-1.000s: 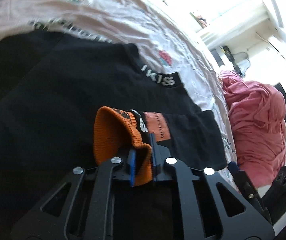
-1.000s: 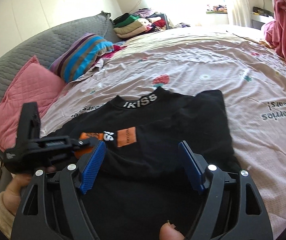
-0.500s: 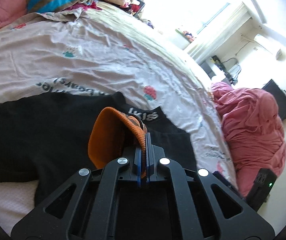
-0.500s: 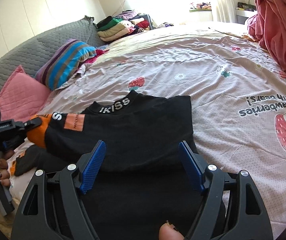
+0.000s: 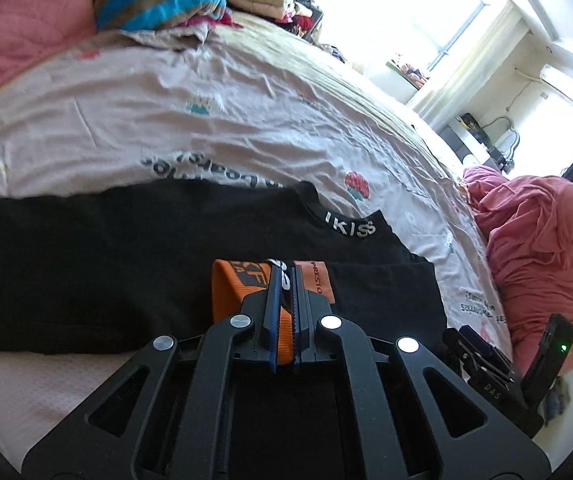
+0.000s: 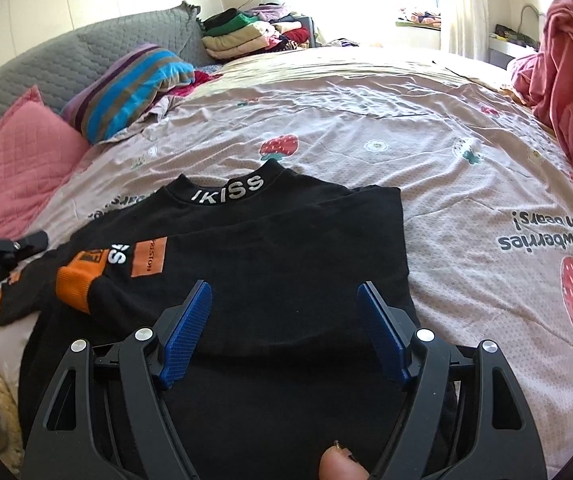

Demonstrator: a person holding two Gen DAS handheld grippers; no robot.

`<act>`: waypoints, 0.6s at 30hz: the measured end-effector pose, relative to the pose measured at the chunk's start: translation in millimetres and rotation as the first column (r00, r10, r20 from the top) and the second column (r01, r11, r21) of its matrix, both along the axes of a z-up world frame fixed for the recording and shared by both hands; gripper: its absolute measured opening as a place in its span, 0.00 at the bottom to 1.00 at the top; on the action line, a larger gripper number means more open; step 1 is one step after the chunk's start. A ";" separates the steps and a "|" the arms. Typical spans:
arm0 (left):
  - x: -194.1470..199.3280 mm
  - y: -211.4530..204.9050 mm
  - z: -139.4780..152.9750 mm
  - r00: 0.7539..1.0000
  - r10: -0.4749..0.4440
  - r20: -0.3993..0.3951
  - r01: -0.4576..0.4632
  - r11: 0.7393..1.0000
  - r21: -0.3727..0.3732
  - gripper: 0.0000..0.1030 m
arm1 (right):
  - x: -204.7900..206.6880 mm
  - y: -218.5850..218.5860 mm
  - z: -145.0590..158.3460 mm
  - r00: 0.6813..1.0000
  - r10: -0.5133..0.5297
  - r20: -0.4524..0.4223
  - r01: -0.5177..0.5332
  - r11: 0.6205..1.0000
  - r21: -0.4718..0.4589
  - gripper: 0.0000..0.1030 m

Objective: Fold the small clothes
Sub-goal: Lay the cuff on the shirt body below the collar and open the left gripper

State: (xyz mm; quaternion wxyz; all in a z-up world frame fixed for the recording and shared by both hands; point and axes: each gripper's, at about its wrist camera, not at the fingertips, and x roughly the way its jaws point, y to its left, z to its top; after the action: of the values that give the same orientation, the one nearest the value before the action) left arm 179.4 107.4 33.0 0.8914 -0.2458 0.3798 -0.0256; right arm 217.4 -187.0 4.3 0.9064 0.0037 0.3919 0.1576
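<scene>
1. Black top (image 6: 270, 256) w/ white "IKISS" collar lies flat on the strawberry-print bedspread (image 6: 426, 128); collar at 12 o'clock of the garment in the right wrist view, body running down toward 6.
2. Left gripper (image 5: 282, 276) is clenched on the orange cuff (image 5: 232, 292) of the top's sleeve; blue pads squeeze the ribbed fabric between them, cuff sticking out toward 10 o'clock of the pads.
3. In the right wrist view the cuff (image 6: 76, 282) sits at 9 o'clock of the top's body, sleeve laid across the chest, w/ an orange patch (image 6: 149, 258) just at 3 o'clock of it.
4. Right gripper (image 6: 286, 320) is released: blue pads wide apart, black fabric showing below and between them, nothing pinched. Whether the tips touch the cloth can't be told.
5. A fingertip (image 6: 340, 462) shows at 6 o'clock, bottom edge of the right wrist view.
6. Around the bed: striped pillow (image 6: 130, 84) at 10 o'clock, pink pillow (image 6: 14, 160) at 9, pile of folded clothes (image 6: 246, 34) at 12, heaped red blanket (image 5: 542, 256) at 3 o'clock in the left wrist view.
</scene>
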 end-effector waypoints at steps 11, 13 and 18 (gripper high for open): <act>18.7 -22.7 -67.1 0.975 -0.079 -0.206 0.084 0.996 0.016 0.06 | 13.9 4.8 -27.2 0.996 -0.020 -0.088 0.013 0.997 -0.074 0.72; 15.2 -15.9 -72.9 0.977 -0.075 -0.198 0.072 0.997 -0.023 0.06 | 15.9 2.5 -35.3 0.993 -0.033 -0.111 0.023 0.996 -0.087 0.72; 5.3 -11.7 -62.3 0.983 -0.078 -0.164 0.074 0.997 -0.032 0.23 | 12.3 2.0 -39.3 0.992 -0.032 -0.119 0.021 0.996 -0.092 0.79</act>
State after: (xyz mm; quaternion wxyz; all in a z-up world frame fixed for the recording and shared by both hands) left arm 184.7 95.7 -29.3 0.8521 -0.2438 0.4611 -0.0442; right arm 229.7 -185.0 -34.9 0.8823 -0.0227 0.4526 0.1273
